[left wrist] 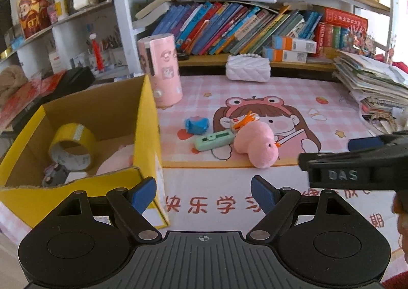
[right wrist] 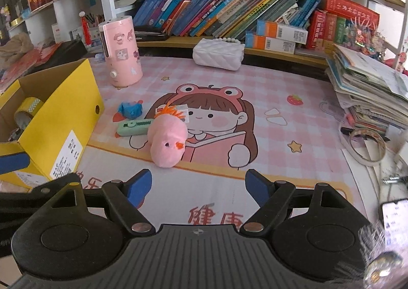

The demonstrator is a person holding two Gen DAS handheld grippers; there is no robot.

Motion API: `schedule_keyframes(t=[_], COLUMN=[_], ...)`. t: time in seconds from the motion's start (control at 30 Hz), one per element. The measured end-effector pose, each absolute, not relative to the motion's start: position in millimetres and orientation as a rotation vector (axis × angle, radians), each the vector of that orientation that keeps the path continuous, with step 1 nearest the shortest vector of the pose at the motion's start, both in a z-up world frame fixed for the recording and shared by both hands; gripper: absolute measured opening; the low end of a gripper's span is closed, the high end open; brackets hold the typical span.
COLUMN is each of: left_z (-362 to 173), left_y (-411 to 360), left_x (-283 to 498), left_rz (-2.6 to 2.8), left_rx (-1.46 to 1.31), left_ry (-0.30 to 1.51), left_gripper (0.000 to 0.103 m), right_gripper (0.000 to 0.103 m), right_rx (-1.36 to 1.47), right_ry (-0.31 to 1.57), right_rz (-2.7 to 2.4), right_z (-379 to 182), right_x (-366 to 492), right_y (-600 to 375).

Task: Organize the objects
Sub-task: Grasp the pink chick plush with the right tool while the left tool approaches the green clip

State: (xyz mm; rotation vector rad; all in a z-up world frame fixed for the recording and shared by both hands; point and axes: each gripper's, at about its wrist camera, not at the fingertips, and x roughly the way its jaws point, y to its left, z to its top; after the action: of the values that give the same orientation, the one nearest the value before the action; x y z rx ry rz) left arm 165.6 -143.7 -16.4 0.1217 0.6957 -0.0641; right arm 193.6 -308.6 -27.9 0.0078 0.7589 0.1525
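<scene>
**Toys wait mid-mat, yellow box at the left, both grippers empty**

A pink plush toy [right wrist: 167, 142] with an orange tuft lies at the centre of the right wrist view, on the pink cartoon mat [right wrist: 293, 84] that covers the table. Touching its upper left side is a mint green utility knife [right wrist: 134, 127], and just above that lies a crumpled blue object [right wrist: 130, 109]. A small white card-like item sits behind the plush's tuft, too hidden to identify.

At the left edge of both views stands an open yellow cardboard box [left wrist: 148, 120]. Inside it, in the left wrist view, a roll of yellow tape [left wrist: 72, 147] leans upright, with something pink and a small grey item beside it.

The left gripper [left wrist: 203, 194] hangs low in its frame, fingers spread apart and holding nothing, near the box's front corner. The right gripper [right wrist: 199, 187] likewise has its fingers apart and empty, pointing toward the plush.

Further back stand a pink cylindrical appliance [right wrist: 122, 51], a white quilted bag [right wrist: 218, 55], and a shelf of leaning books [right wrist: 216, 13]. A stack of papers [right wrist: 367, 92] fills the right side.
</scene>
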Motion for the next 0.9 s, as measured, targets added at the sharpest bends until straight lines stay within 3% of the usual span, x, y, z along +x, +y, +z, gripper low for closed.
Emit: schedule_keyframes(t=[0.5, 0.57, 0.63, 0.7, 0.73, 0.9], left_z=[-25, -26, -27, -26, -25, -27], left_y=[-173, -176, -177, -176, -176, -181], left_x=[178, 180, 184, 189, 191, 211], left_rz=[-0.091, -0.086, -0.075, -0.065, -0.061, -0.03], left_rx=[0.2, 0.215, 0.221, 0.207, 0.205, 0.168], left_ry=[0.727, 0.726, 0.728, 0.726, 0.723, 0.722], left_gripper=[0.083, 0.079, 0.079, 0.079, 0.078, 0.075], right_gripper=[0.078, 0.078, 0.073, 0.048, 0.041, 0.04], right_rx=[0.01, 0.005, 0.008, 0.024, 0.048, 0.116], right_ry=[0.814, 0.838, 0.869, 0.908, 0.927, 0.851], right_rz=[0.334, 0.348, 0.366, 0.385, 0.404, 0.358], right_z=[-53, -61, -71, -79, -80, -60], right_x=[273, 289, 304, 314, 318, 303], right_y=[-287, -283, -281, -283, -286, -320])
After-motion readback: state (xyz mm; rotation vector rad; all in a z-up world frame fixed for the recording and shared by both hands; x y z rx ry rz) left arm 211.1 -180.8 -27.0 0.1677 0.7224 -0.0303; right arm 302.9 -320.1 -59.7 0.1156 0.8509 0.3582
